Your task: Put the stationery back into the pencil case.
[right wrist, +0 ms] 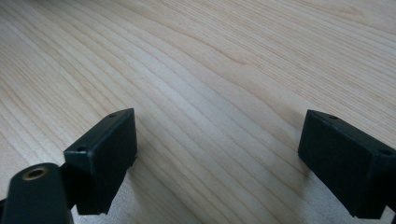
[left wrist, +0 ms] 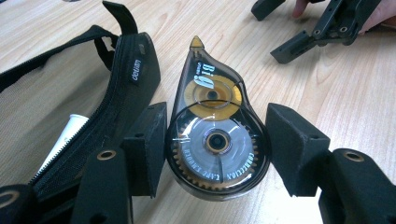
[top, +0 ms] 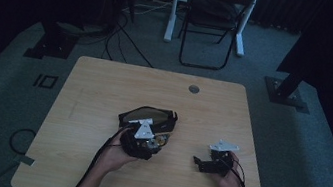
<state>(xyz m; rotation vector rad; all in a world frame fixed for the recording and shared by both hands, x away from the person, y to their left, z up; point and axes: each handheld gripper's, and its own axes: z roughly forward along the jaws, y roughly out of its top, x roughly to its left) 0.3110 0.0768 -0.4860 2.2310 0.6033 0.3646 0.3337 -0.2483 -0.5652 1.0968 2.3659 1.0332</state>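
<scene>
Correction tape (left wrist: 212,135) lies flat on the table (top: 104,89) between the left gripper's (left wrist: 215,149) parted jaws — beside a black pouch (left wrist: 70,93). Right gripper (right wrist: 217,154) gapes wide, empty, well apart.

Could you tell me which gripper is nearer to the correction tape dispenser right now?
The left. The left gripper has its fingers on either side of the correction tape dispenser, beside the black pencil case. The right gripper sits apart over bare table.
</scene>
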